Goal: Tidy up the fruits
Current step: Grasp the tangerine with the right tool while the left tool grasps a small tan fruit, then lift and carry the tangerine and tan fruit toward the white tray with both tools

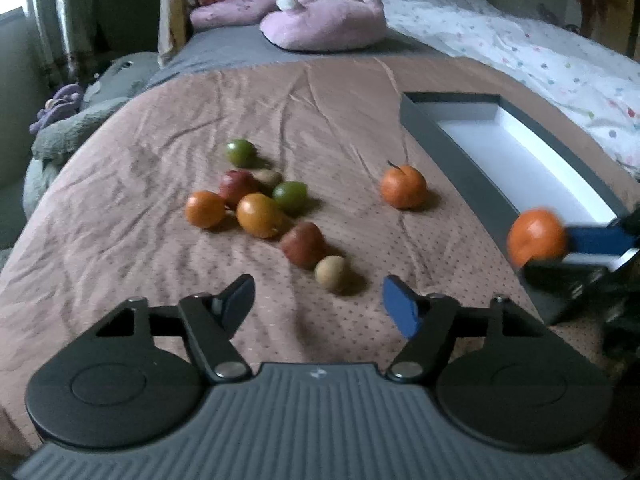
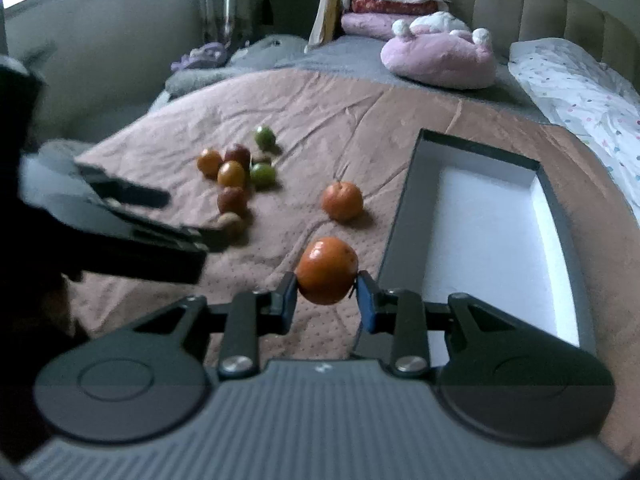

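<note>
My right gripper (image 2: 326,286) is shut on an orange (image 2: 327,270), held above the bedspread just left of the grey box (image 2: 400,216); the held orange also shows in the left wrist view (image 1: 537,236) at the box's near corner. My left gripper (image 1: 318,304) is open and empty, just short of a tan fruit (image 1: 330,273). A second orange (image 1: 402,187) lies alone on the spread. A cluster of oranges, red, green and tan fruits (image 1: 256,200) lies to the left. The box (image 1: 460,160) has a white, empty floor.
The fruits lie on a wrinkled pink-brown bedspread (image 1: 160,260). A pink plush (image 1: 324,20) and folded blankets (image 1: 236,0) sit at the far end. A dotted white quilt (image 1: 540,60) lies right of the box. A grey plush (image 1: 80,120) hangs off the left edge.
</note>
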Demonstrator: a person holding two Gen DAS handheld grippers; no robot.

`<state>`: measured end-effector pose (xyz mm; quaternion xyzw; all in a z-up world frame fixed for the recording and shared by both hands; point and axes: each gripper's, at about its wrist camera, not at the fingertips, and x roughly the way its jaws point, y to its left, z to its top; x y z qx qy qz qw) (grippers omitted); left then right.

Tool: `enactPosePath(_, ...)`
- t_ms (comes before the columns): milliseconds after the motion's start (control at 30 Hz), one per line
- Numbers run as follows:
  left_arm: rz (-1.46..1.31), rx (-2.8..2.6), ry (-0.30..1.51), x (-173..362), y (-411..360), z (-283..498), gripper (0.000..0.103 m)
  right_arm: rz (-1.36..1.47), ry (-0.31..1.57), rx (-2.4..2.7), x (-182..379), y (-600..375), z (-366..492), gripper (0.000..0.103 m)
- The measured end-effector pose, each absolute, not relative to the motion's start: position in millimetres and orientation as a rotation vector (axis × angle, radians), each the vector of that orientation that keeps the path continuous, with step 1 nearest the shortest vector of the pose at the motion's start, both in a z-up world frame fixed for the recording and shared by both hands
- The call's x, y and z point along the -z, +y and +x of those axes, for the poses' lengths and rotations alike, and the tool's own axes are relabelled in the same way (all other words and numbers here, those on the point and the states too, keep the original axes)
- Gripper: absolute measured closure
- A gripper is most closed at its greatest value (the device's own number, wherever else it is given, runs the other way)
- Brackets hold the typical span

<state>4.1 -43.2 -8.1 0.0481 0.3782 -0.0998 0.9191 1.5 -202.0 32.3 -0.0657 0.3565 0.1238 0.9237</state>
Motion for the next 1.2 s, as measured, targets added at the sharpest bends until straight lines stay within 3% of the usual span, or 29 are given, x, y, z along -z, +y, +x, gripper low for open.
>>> enactPosePath(533,0.084,0.214,0.84,25,-55,29,0.076,-0.093,0.65,-0.253,-76,-211,-8,0.068)
enactPosePath(800,0.086,0.176,0.845,7,-54,18,0.077,-0.106,0.658,-0.249,-98,-202,-10,0.068)
enactPosePath(1200,0.11,0.233,0.737,-87,-59,-7,0.077,-0.061,0.619,-0.15,-160,-197,-21,0.068)
